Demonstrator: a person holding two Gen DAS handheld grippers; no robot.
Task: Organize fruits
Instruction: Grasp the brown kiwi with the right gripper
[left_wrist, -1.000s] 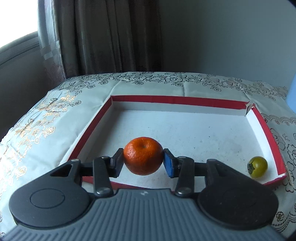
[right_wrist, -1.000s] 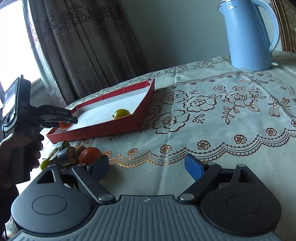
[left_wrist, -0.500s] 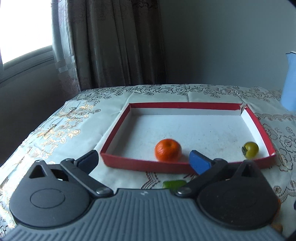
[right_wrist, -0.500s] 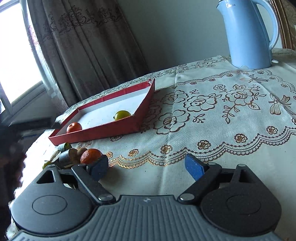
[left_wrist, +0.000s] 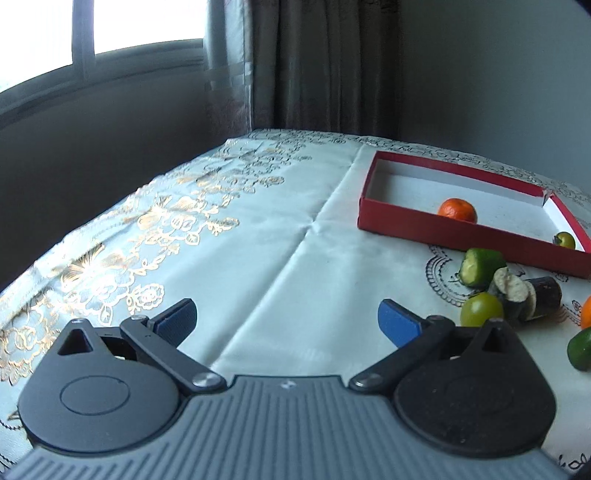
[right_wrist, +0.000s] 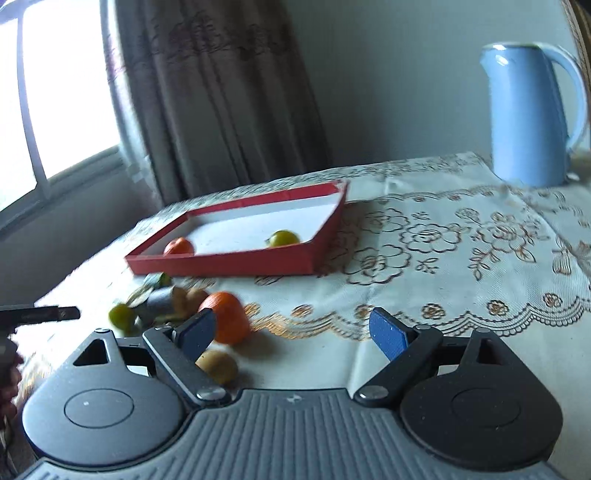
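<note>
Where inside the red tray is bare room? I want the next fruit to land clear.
Free: the white floor between the orange and the green fruit, and back toward the far wall of the red tray. Crowded: the loose pile in front.

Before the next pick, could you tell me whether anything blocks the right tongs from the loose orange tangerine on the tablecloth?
Nothing visible does. The round orange tangerine lies just beyond the right tongs, partly behind their left pad; a small brown fruit sits nearer, below that pad.
</note>
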